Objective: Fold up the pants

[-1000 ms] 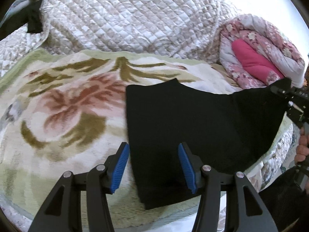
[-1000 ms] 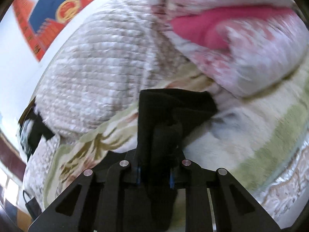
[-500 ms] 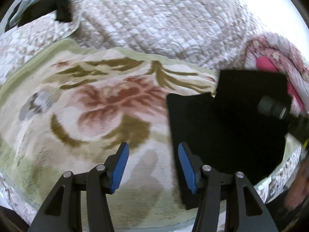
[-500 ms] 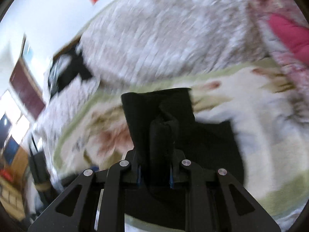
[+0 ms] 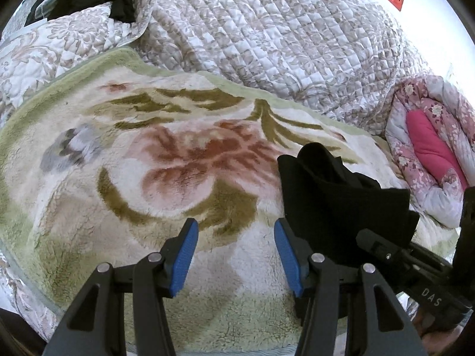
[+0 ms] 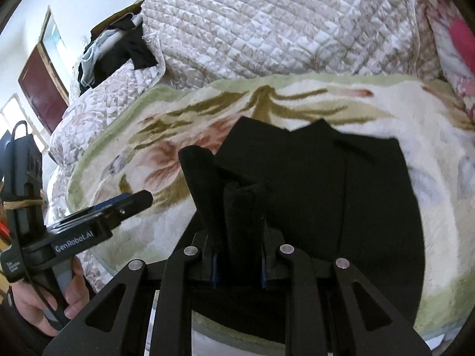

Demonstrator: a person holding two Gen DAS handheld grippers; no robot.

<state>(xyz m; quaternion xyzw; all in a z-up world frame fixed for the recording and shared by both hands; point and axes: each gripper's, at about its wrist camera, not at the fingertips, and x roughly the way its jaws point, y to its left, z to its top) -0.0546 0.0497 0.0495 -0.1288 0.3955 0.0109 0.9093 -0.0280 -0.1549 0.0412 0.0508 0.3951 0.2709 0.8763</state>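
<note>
The black pants (image 6: 341, 195) lie folded on the floral fleece blanket (image 5: 124, 160), and show at the right in the left wrist view (image 5: 335, 207). My right gripper (image 6: 237, 255) is shut on a bunched fold of the pants and holds it over the rest of the cloth. My left gripper (image 5: 233, 255) is open and empty, hovering over bare blanket just left of the pants. It also shows at the left of the right wrist view (image 6: 130, 203).
A quilted beige bedspread (image 5: 267, 35) is heaped behind the blanket. A pink floral quilt roll (image 5: 430, 148) lies at the right. Dark clothes (image 6: 118, 50) lie at the far left corner. A dark red door (image 6: 41, 89) is beyond.
My right gripper carried the pants' end leftward over the rest, folding them. My left gripper moved left off the pants onto bare blanket, staying open.
</note>
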